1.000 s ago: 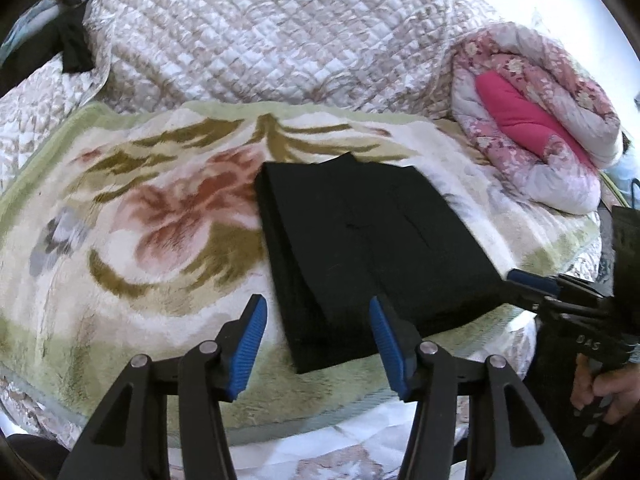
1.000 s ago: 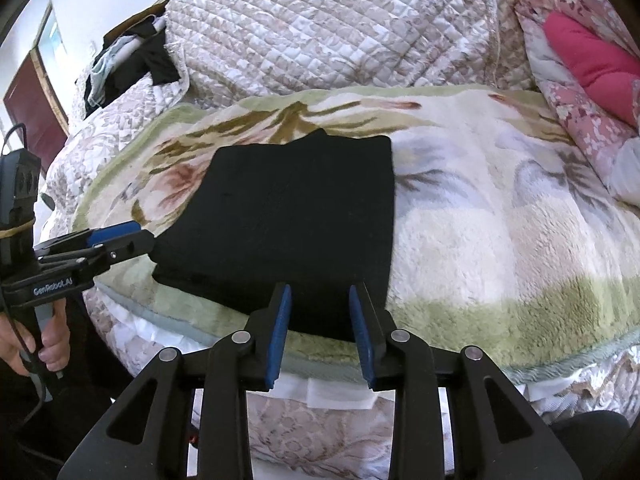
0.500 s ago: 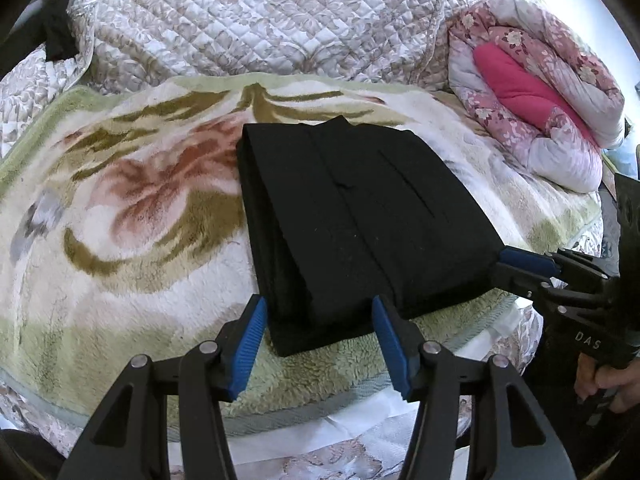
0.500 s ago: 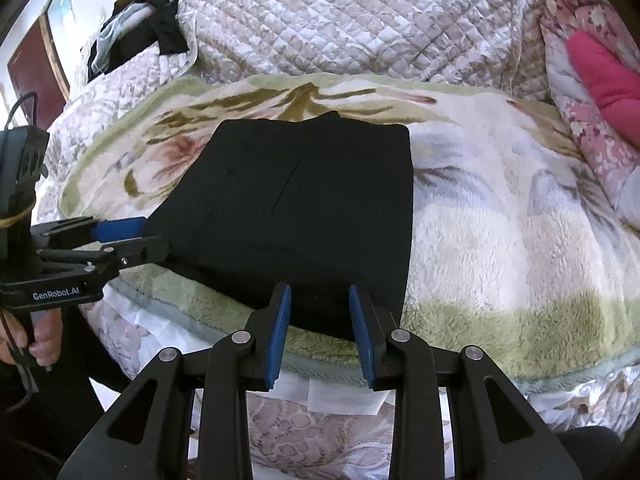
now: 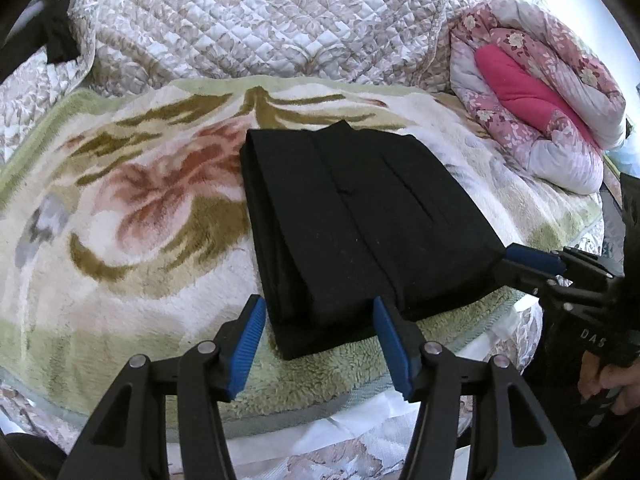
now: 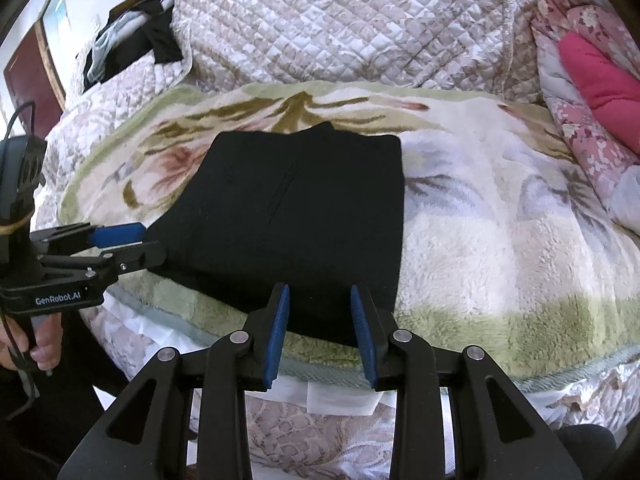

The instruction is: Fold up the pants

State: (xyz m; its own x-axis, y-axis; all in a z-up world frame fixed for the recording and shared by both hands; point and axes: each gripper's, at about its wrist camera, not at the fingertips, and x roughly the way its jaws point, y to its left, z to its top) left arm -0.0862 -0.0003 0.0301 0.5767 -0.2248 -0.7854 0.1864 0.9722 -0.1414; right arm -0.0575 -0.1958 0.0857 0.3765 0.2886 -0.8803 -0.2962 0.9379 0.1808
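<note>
Evidently the folding is nearly complete: the pants [image 5: 360, 224] lie as a compact black rectangle of several stacked layers on the floral blanket [image 5: 132, 216], near its front edge, with the layered fold edges showing along the packet's left side in the left wrist view. Left gripper [image 5: 320, 340] hovers at the packet's near left corner, jaws about half open and astride that corner, the blue pads [image 5: 248, 344] apparently not pressing on the cloth. Right gripper [image 6: 320, 332] sits at the near right edge of the packet with jaws parted more narrowly; the hem appears between them, though no pinch is evident (whether the pads touch the fabric cannot be told). Each gripper appears in the other's view, at the packet's side, held by a hand [image 6: 36, 340]. Behind the blanket lie a quilt [image 5: 260, 28] and, at right, a rolled pink duvet [image 5: 536, 92], neither involved. Judged from the layout, what remains is at most one further fold or a final squaring and smoothing of the edges; the top surface already lies flat, with only faint creases.
</note>
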